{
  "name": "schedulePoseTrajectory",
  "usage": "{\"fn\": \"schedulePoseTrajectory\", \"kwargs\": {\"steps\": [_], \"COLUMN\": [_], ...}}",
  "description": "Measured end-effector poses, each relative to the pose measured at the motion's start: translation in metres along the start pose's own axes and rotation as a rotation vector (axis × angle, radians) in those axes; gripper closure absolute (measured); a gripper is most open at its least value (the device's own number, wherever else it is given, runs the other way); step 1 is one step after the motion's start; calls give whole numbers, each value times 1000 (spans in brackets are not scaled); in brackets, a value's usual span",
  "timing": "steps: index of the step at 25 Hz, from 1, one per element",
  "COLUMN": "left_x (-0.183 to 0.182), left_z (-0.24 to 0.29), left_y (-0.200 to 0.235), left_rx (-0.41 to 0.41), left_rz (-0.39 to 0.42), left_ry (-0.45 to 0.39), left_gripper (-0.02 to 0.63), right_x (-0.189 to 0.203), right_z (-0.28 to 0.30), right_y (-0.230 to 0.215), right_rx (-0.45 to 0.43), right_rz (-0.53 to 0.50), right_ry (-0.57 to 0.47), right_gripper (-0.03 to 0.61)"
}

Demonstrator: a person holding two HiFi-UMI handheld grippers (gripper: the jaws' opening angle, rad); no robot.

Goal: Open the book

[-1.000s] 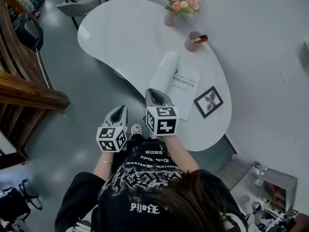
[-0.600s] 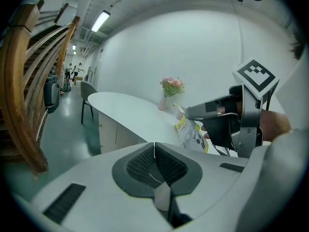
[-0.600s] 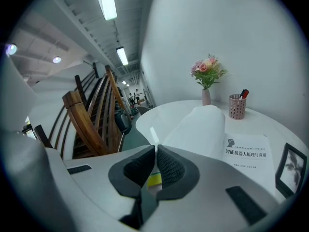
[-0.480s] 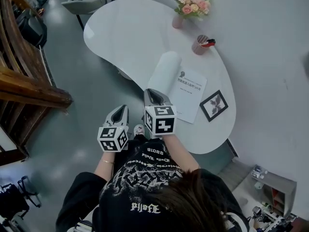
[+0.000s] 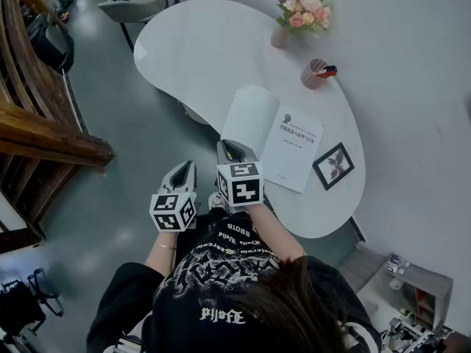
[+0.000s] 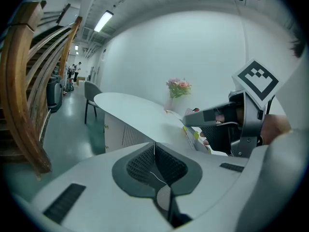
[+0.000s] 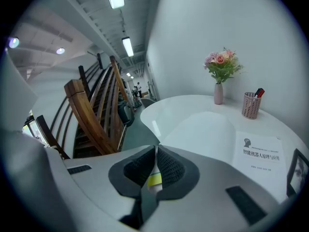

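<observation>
On the white table (image 5: pixel 191 46) lies a white book (image 5: pixel 294 147) with black print on its title page. Its cover (image 5: pixel 249 115) is lifted and curls toward the table's near edge. My right gripper (image 5: pixel 227 148) is shut on the cover's free edge; in the right gripper view the thin sheet (image 7: pixel 207 129) runs out from between the pads (image 7: pixel 156 151), and the printed page (image 7: pixel 260 153) lies to the right. My left gripper (image 5: pixel 187 168) hangs beside it over the floor, off the table, shut with nothing in it (image 6: pixel 154 146). The right gripper (image 6: pixel 190 122) also shows in the left gripper view.
A vase of pink flowers (image 5: pixel 280 35), a pen cup (image 5: pixel 314 74) and a black picture frame (image 5: pixel 333 165) stand on the table behind and beside the book. A grey chair (image 5: pixel 132 6) stands at the far end. A wooden stair rail (image 5: pixel 44 138) runs along the left.
The right gripper has drawn the cover further away from the title page, toward the table's near edge, so the book lies wider open. The left gripper has drifted along beside it.
</observation>
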State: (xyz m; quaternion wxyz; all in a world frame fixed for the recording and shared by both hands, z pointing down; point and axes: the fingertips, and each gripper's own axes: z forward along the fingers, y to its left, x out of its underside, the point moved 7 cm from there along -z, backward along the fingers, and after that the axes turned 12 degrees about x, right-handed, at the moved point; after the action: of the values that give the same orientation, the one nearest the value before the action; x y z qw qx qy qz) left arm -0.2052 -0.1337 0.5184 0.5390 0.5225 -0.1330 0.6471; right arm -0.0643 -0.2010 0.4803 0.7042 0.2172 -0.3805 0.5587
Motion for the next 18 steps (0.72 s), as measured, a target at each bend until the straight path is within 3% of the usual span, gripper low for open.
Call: {"fn": "schedulePoseTrajectory", "kwargs": {"steps": [18], "left_x": [-9], "left_z": [-6], "left_y": [37], "left_rx": [5], "left_rz": [21], "left_ry": [49], "left_gripper": [589], "right_x": [17], "right_z": [56], "right_y": [21], "right_rx": [-3], "right_rz": [17], "right_ry": [109], "right_gripper": [537]}}
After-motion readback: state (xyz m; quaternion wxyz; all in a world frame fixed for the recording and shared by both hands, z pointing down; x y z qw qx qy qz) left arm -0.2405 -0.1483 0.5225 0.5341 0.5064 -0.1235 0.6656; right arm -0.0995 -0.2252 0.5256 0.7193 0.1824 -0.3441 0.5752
